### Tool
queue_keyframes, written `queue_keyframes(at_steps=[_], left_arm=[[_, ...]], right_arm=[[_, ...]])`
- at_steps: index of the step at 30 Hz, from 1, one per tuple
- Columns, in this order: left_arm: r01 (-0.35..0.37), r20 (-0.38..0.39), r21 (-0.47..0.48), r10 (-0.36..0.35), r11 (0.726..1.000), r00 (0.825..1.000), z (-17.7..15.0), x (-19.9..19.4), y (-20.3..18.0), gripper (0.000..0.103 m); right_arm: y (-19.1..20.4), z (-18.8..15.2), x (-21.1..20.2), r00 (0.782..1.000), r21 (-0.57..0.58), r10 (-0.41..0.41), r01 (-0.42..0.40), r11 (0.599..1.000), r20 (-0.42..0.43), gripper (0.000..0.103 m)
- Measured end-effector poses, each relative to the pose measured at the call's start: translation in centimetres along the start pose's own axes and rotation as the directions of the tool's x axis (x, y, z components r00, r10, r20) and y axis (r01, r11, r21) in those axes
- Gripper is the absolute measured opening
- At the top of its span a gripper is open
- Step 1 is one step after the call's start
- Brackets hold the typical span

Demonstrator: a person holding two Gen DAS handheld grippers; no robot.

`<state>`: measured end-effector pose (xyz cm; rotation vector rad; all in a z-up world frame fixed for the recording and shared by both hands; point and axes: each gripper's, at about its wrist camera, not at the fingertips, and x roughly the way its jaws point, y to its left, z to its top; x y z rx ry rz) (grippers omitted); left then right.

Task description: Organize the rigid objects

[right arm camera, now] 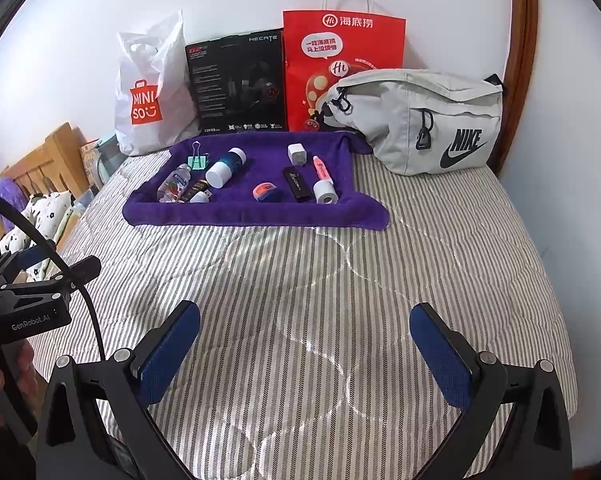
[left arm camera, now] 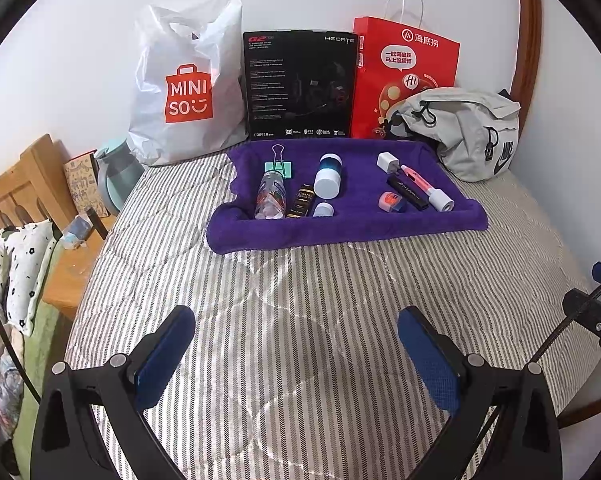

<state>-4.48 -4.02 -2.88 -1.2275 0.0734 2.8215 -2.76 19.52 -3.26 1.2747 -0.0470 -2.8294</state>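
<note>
Striped bed (left arm camera: pixel 300 300), purple towel (left arm camera: pixel 340 224) holding small items, pink pen (left arm camera: pixel 418 178) lying diagonally, perhaps cap-end nearest, left gripper (left arm camera: pixel 296 344) and right gripper (right arm camera: pixel 304 340) both spread wide, empty.

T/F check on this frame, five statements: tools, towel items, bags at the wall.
1. Both tools, the left tool and the right tool, are open and hold nothing. True.
2. The green binder clip lies on the bare striped bedcover. False: it lies on the purple towel, at its far left.
3. The grey Nike pouch sits right of the red paper bag. True.
4. The black Hecate box lies flat on the towel. False: it stands upright against the wall, between the white Miniso bag and the red bag.
5. The white charger plug is on the towel. True.
</note>
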Motion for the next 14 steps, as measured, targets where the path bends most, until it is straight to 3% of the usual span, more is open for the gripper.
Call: queue_keyframes(at_steps=[14], left_arm=[[-0.01, 0.008, 0.016, 0.01, 1.0, 1.0, 0.16, -0.06, -0.33, 0.103]], right_arm=[[0.23, -0.01, -0.17, 1.0, -0.007, 0.007, -0.007, 1.0, 0.004, 0.103]])
